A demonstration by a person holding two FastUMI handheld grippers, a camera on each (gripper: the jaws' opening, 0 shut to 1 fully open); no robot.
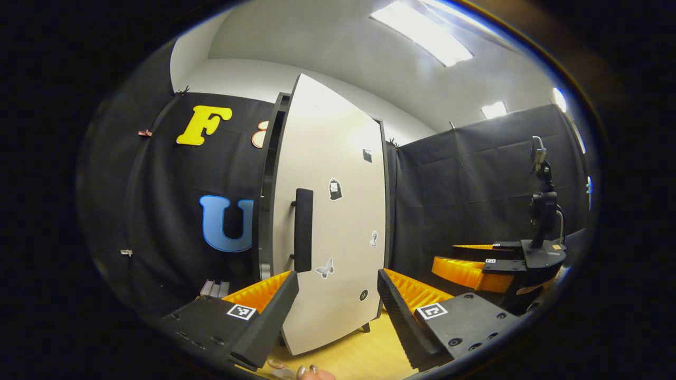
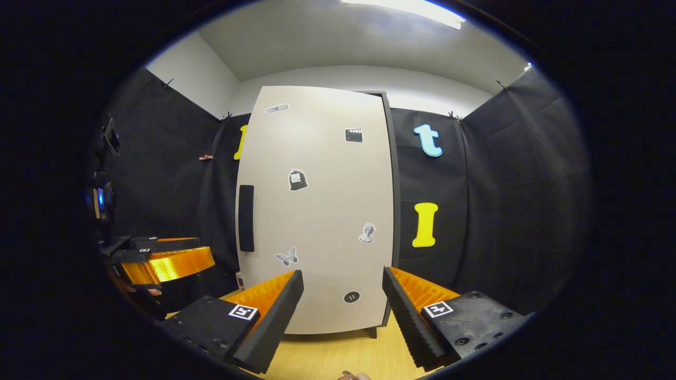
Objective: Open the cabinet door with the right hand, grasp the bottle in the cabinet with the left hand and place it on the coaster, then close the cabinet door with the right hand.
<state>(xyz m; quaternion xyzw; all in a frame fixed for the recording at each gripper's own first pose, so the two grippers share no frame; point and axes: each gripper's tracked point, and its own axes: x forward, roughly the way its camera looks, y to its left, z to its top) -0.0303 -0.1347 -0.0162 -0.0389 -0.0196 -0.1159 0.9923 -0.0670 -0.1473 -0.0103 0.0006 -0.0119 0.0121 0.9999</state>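
A tall cabinet stands on the wooden table (image 2: 327, 359), and its white door (image 2: 317, 211) lies flat against the dark body, hiding the inside. On the door's left side is a black vertical handle (image 2: 246, 218), also seen side-on as the handle (image 1: 303, 230). My right gripper (image 2: 343, 272) faces the door's lower half, open and holding nothing. My left gripper (image 1: 338, 274) is open and bare too, aimed at the door (image 1: 332, 211) from the handle side. Each view catches the other tool off to the side: the right gripper (image 1: 465, 258) and the left gripper (image 2: 169, 253).
Black cloth walls close in behind and beside the cabinet. Several small stickers dot the door. Short dark feet (image 2: 372, 332) lift the cabinet off the table. A small pinkish thing (image 1: 317, 373) pokes in at the near table edge; I cannot tell what it is.
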